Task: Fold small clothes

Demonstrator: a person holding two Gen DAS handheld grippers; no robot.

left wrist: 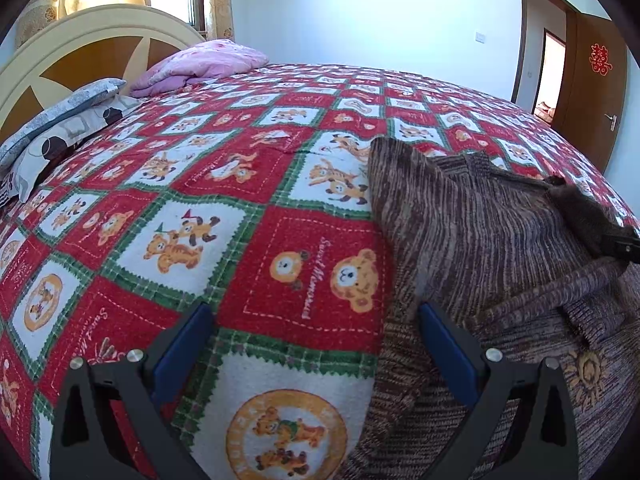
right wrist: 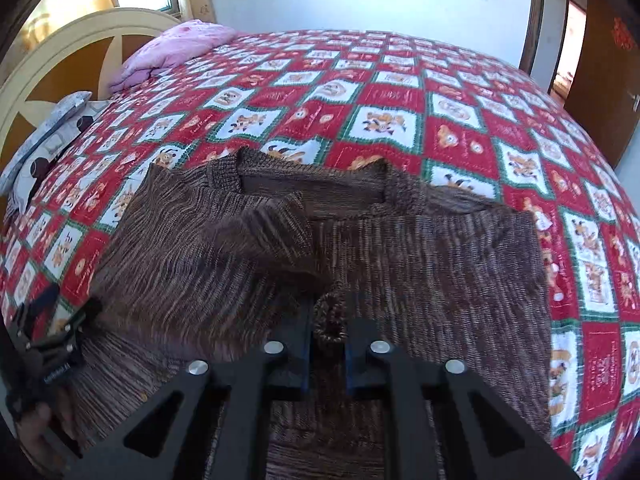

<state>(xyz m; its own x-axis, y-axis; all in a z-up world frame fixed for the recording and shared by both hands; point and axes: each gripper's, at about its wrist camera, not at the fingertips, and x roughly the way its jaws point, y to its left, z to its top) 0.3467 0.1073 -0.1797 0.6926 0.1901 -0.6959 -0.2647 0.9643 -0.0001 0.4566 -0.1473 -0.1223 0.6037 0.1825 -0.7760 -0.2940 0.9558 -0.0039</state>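
A brown striped knit sweater (right wrist: 420, 264) lies front up on the bed, its collar (right wrist: 312, 176) pointing to the far side. One sleeve (right wrist: 256, 240) is folded across the chest. My right gripper (right wrist: 328, 312) is shut on that sleeve's ribbed cuff (right wrist: 330, 326). In the left wrist view the sweater (left wrist: 480, 240) fills the right side, and the right gripper (left wrist: 622, 246) shows at the edge with the dark cuff (left wrist: 576, 208). My left gripper (left wrist: 316, 336) is open and holds nothing. Its right finger (left wrist: 444, 344) hangs over the sweater's edge and its left finger (left wrist: 192, 344) over the bedspread.
The red, white and green teddy-bear bedspread (left wrist: 240, 200) covers the whole bed. Grey patterned pillows (left wrist: 60, 128) and a pink quilt (left wrist: 200, 64) lie by the cream headboard (left wrist: 80, 48). A brown door (left wrist: 592, 92) stands open at far right. A person's hand (right wrist: 40, 432) holds the left gripper (right wrist: 52, 328).
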